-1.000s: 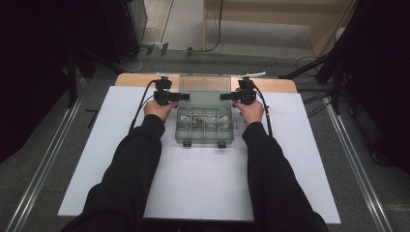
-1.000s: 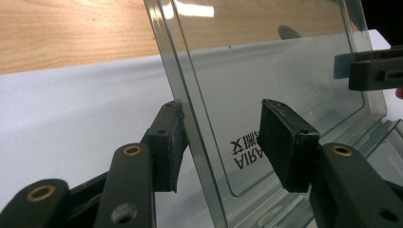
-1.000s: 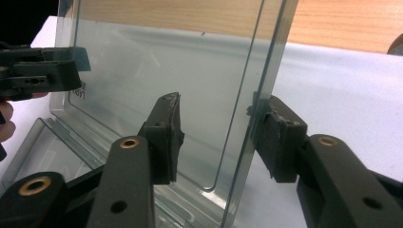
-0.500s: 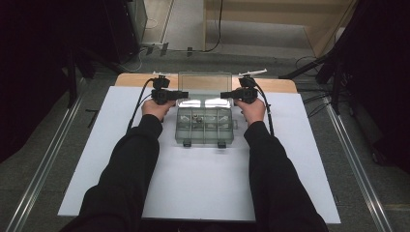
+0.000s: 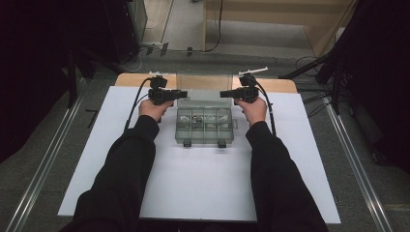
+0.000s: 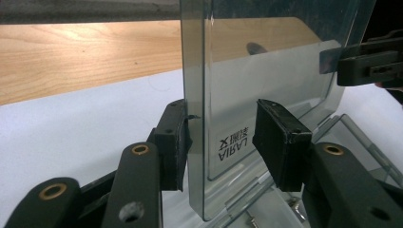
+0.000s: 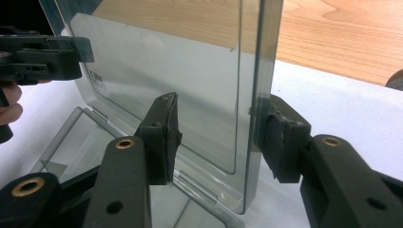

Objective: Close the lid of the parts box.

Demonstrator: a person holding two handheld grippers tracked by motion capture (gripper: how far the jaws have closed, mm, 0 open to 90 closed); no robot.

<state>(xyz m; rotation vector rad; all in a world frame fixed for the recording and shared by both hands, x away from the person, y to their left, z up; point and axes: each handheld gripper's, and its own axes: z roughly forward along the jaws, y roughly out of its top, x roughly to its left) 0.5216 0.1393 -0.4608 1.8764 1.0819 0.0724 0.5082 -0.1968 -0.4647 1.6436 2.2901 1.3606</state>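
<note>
A clear plastic compartment box (image 5: 205, 126) lies on the white mat, and its lid (image 5: 203, 86) stands upright at the back. My left gripper (image 5: 183, 93) reaches in at the lid's left edge. In the left gripper view the lid (image 6: 266, 71) stands between the jaws of my left gripper (image 6: 223, 142); the outer pad (image 6: 173, 142) touches the edge, the inner pad stands off, so it is open. My right gripper (image 5: 223, 94) straddles the right edge. There the lid (image 7: 190, 80) sits between the jaws of my right gripper (image 7: 221, 140), which have just been opening a little, with only the outer pad (image 7: 285, 142) touching.
The white mat (image 5: 193, 183) covers most of a wooden table (image 5: 270, 84). Small metal parts (image 5: 196, 117) lie in the box's compartments, and two dark latches (image 5: 186, 143) hang at its front wall. Cables trail from both grippers along the forearms.
The lid has swung a little further back: the bright glare it threw half a second ago is gone. Both hands stay at the lid's side edges.
</note>
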